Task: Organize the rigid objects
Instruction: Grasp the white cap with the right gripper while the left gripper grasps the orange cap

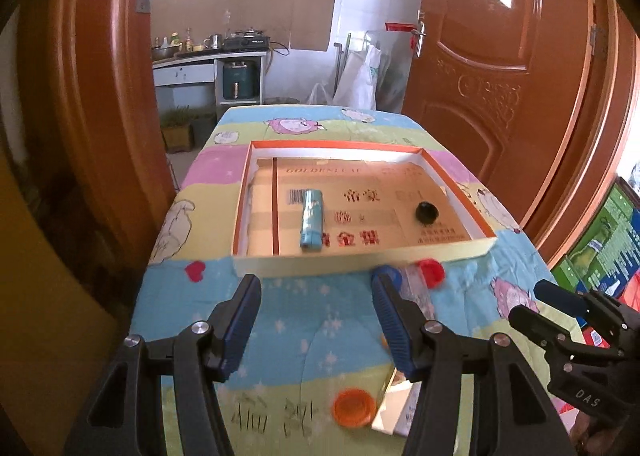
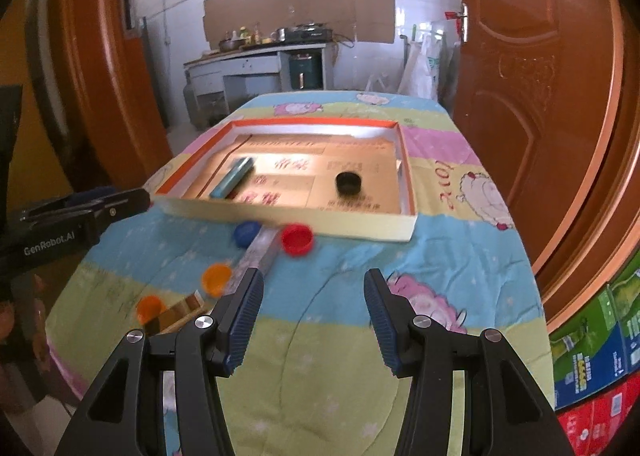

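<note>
A shallow cardboard tray (image 1: 360, 262) with an orange rim lies on the table. Inside it lie a light-blue box (image 1: 310, 221) and a black cap (image 1: 427, 211). Just in front of its near wall sit a red cap (image 1: 431, 271), a blue cap (image 2: 246, 234) and a clear oblong case (image 2: 262, 252). Two orange caps (image 2: 216, 278) (image 2: 150, 306) and a gold-and-white box (image 2: 180, 310) lie nearer me on the left. My left gripper (image 1: 316, 284) hangs open and empty above the cloth, short of the tray. My right gripper (image 2: 313, 280) is open and empty too, to the right of the loose caps.
A cartoon-print cloth (image 2: 460, 248) covers the small table. Brown doors (image 1: 500, 55) stand close on both sides, with a kitchen counter (image 1: 208, 59) beyond. Coloured cartons (image 2: 600, 344) are stacked low on the right. In the left wrist view the right gripper (image 1: 534, 302) shows at the right edge.
</note>
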`<act>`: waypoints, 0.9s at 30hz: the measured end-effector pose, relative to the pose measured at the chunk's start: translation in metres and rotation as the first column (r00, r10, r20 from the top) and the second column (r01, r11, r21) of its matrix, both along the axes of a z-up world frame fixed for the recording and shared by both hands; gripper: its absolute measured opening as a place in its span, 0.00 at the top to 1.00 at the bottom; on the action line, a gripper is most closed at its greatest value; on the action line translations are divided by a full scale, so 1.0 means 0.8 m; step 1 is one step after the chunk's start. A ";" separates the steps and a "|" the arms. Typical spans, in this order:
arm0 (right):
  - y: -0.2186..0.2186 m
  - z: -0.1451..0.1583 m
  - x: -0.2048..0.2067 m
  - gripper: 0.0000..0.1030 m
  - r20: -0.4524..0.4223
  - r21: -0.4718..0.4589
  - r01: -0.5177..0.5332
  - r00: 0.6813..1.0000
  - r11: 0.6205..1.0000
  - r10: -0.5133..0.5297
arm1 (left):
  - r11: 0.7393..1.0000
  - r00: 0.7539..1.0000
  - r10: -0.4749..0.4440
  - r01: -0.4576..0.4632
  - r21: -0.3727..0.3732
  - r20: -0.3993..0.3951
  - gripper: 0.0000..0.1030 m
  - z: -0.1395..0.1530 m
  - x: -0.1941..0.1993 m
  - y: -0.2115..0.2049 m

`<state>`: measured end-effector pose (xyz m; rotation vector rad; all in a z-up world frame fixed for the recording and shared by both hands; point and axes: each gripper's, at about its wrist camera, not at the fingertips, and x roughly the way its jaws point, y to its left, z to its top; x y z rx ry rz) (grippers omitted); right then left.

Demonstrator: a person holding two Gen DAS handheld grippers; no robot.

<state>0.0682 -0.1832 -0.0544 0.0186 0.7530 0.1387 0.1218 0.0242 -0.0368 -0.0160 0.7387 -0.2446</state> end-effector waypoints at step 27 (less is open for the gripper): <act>0.101 -0.065 -0.067 0.54 -0.067 -0.068 -0.309 0.950 0.949 0.305 | 0.999 1.000 0.009 -0.010 -0.033 -0.022 0.44 -0.049 -0.076 0.037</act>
